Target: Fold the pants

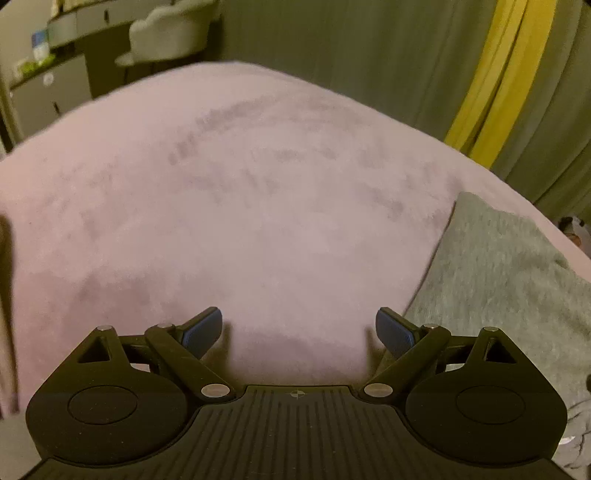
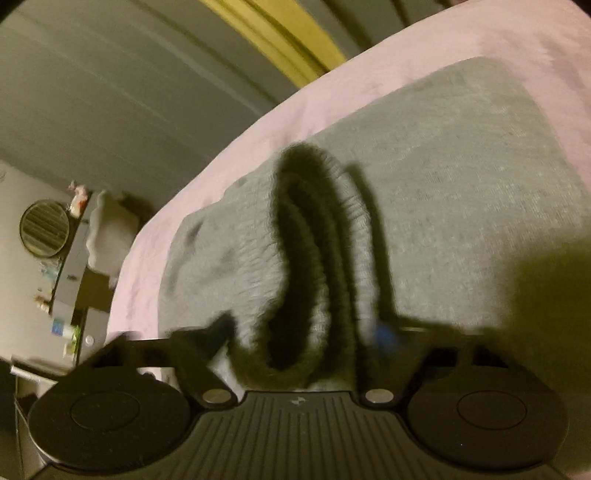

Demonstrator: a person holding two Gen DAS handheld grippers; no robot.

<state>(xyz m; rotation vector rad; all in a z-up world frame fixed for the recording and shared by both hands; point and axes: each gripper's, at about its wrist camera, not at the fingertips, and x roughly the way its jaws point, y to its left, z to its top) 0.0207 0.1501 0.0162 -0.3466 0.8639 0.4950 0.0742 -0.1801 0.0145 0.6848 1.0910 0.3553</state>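
Note:
The grey pants (image 2: 461, 166) lie flat on a pink bed cover (image 2: 332, 85). Their dark ribbed band (image 2: 306, 258) is bunched into an upright loop that fills the gap between the fingers of my right gripper (image 2: 303, 328). The blurred blue pad (image 2: 386, 334) looks pressed against the band. In the left wrist view only one end of the pants (image 1: 498, 277) shows, at the right. My left gripper (image 1: 299, 328) stands open just above bare pink cover (image 1: 240, 184), its right finger close beside the pants' edge, with nothing between the pads.
Grey curtains with a yellow strip (image 1: 498, 74) hang behind the bed. A pale chair (image 1: 166, 33) and a desk stand beyond the far left corner. In the right wrist view a cabinet with a round vent-like object (image 2: 44, 227) and small items lines the bed's side.

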